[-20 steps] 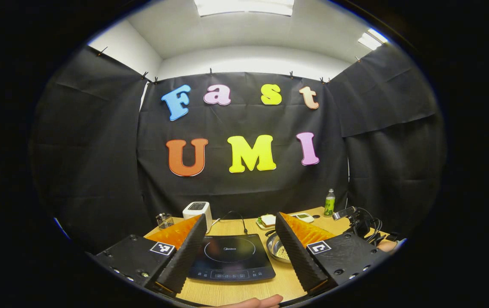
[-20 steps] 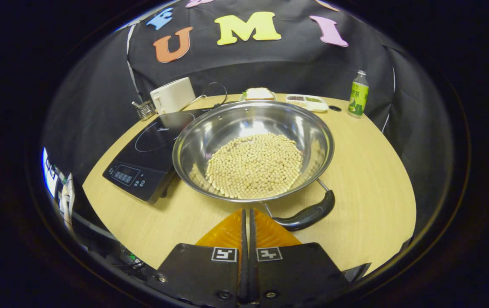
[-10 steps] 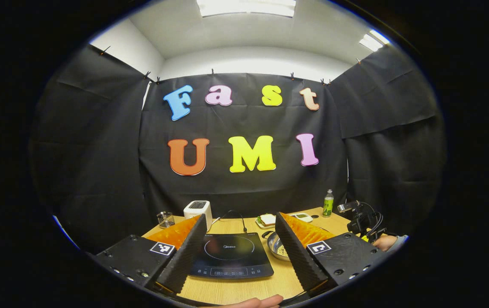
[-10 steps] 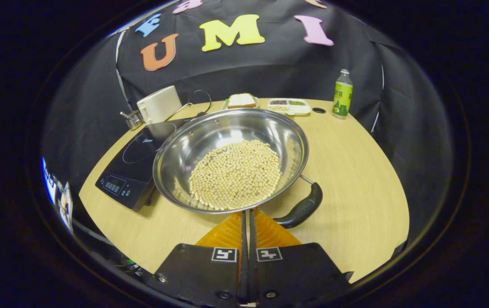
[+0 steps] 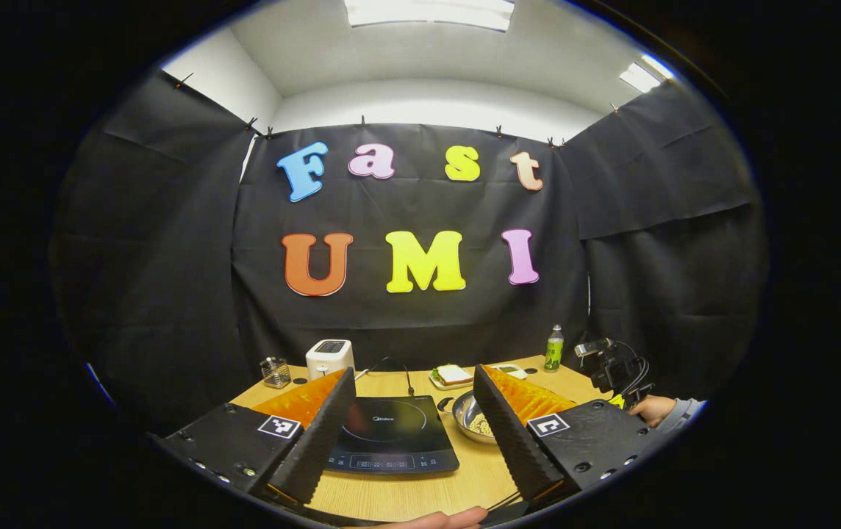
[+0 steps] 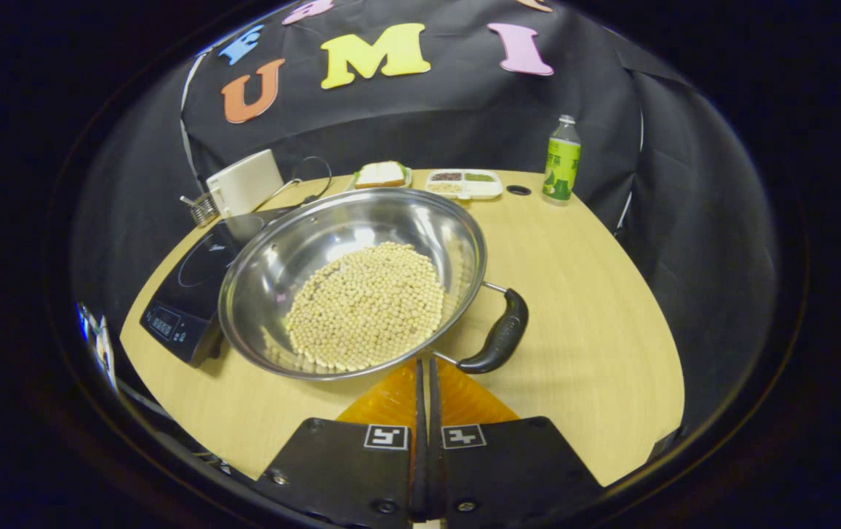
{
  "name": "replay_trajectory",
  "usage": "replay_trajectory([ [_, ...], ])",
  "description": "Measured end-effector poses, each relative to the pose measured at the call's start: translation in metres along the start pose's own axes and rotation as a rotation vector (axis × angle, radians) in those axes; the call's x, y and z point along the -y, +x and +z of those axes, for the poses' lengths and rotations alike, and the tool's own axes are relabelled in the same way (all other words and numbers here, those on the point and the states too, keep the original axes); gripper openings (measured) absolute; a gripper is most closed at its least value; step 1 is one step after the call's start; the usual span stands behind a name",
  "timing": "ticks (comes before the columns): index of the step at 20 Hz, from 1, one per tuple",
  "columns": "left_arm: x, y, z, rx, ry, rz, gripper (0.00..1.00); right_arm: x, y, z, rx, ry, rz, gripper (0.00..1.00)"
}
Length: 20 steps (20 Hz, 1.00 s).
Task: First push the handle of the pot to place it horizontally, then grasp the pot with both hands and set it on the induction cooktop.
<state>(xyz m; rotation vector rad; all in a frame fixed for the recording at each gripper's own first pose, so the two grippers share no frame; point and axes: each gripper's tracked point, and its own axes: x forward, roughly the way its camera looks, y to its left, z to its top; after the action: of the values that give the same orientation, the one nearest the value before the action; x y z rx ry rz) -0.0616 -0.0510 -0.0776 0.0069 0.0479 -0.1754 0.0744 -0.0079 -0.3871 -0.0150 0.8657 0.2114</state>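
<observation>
The right gripper (image 6: pixel 424 367) has its fingers pressed together, tips just beside the steel pot (image 6: pixel 351 279) of soybeans (image 6: pixel 365 305), near its black handle (image 6: pixel 498 342). The left gripper (image 5: pixel 413 411) is spread wide above the induction cooktop (image 5: pixel 391 433).

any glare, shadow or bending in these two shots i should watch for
Right gripper view: overhead light glares off the pot's bare steel wall above the beans, a soft shadow sits under the handle, and the table edge bows from the fisheye. Left gripper view: ceiling light panels blow out white.
</observation>
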Motion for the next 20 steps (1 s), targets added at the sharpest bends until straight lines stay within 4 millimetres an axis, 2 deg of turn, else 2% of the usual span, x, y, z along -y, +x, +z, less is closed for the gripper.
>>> replay_trajectory([
  [2,-0.010,-0.002,-0.001,0.002,0.021,0.040,0.96,0.010,0.006,0.006,0.011,0.003,-0.013,0.04],
  [3,-0.012,-0.001,-0.001,0.002,0.026,0.046,0.96,0.013,0.009,0.009,0.013,0.004,-0.018,0.01],
  [6,-0.013,0.000,-0.001,0.008,0.015,0.043,0.96,0.026,0.017,0.017,0.028,-0.012,-0.053,0.00],
  [11,-0.024,0.008,-0.010,-0.006,-0.002,0.062,0.96,0.040,0.034,0.026,0.030,0.033,-0.082,0.04],
  [12,-0.026,0.009,-0.011,-0.008,-0.005,0.066,0.96,0.042,0.037,0.027,0.028,0.041,-0.083,0.01],
  [13,-0.028,0.011,-0.014,-0.011,-0.009,0.071,0.96,0.044,0.039,0.029,0.029,0.052,-0.085,0.04],
  [15,-0.030,0.015,-0.016,-0.013,-0.020,0.074,0.96,0.047,0.041,0.031,0.028,0.072,-0.087,0.01],
  [17,-0.031,0.019,-0.018,-0.014,-0.028,0.073,0.96,0.044,0.040,0.030,0.023,0.079,-0.079,0.04],
  [20,-0.034,0.022,-0.021,-0.016,-0.037,0.073,0.96,0.045,0.038,0.032,0.026,0.074,-0.088,0.01],
])
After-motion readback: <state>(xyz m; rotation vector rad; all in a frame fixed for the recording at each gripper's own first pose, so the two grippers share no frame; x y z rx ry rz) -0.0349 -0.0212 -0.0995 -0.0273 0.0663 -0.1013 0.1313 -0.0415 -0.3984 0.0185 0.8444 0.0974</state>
